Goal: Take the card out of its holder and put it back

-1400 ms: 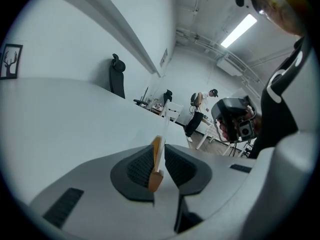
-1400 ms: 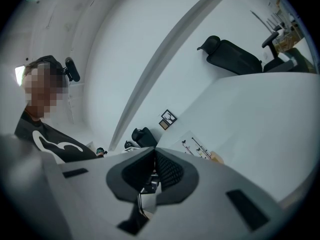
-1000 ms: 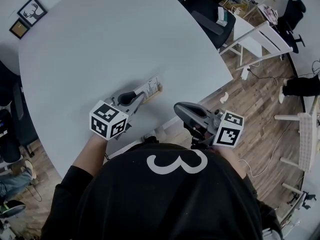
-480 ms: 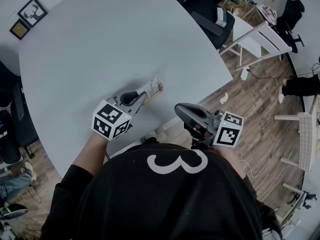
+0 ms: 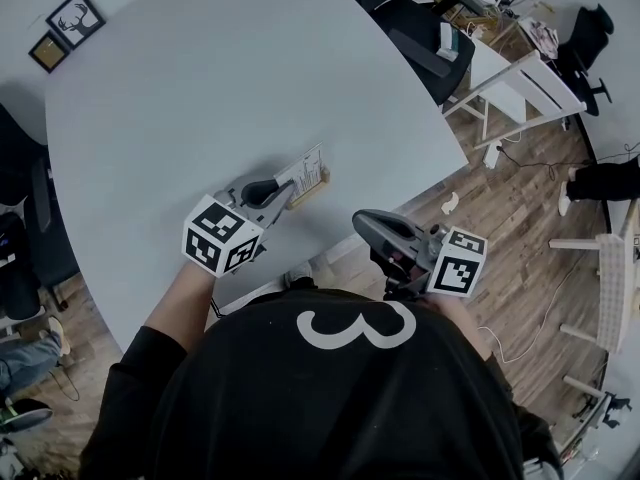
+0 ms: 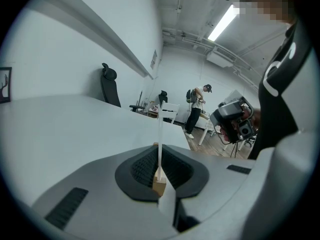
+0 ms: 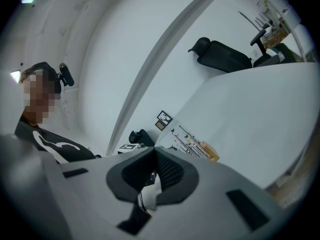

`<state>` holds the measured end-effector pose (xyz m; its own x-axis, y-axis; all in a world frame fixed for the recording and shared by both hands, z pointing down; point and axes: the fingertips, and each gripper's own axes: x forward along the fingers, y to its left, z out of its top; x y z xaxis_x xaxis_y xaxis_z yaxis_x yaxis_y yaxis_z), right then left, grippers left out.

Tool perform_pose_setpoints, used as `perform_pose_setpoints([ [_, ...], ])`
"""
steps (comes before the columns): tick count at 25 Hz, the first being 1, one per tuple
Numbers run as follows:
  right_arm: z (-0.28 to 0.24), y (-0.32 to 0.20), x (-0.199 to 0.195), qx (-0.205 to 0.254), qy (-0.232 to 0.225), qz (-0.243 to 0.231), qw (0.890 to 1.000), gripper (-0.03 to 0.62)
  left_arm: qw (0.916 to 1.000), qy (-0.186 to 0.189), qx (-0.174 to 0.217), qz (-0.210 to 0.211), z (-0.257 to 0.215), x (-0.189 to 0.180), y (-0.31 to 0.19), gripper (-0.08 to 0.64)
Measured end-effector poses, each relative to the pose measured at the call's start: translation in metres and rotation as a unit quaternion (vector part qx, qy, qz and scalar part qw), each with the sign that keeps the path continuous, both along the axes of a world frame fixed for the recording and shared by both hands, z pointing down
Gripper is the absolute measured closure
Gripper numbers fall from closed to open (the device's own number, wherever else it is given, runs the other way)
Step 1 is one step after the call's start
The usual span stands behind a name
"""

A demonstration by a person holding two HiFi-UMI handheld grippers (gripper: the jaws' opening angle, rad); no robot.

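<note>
White card (image 5: 306,172), print illegible, in left tongs (image 5: 284,197).

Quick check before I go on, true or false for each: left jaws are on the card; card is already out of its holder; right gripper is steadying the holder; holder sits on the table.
1. The left gripper's jaws are closed on the card. True.
2. The card is already out of its holder. False: its lower edge sits in the wooden holder.
3. The right gripper is steadying the holder. False: it hangs off the table's near edge, close to the person's body, with its jaws together and nothing between them.
4. The holder stands on the white table, close to its near edge. True.
</note>
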<state>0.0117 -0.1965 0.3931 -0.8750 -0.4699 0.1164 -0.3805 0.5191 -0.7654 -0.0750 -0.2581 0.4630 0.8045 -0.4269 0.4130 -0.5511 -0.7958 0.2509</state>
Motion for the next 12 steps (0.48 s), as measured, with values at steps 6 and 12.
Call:
perform_pose_setpoints([
  [6, -0.005, 0.009, 0.003, 0.006, -0.002, -0.006, 1.0, 0.582, 0.9997, 0.011, 0.006, -0.02, -0.015, -0.004, -0.004, 0.535],
  [12, -0.018, 0.024, 0.016, 0.023, -0.001, -0.011, 1.0, 0.582, 0.9982, 0.013, 0.029, -0.051, -0.041, -0.01, -0.003, 0.535],
])
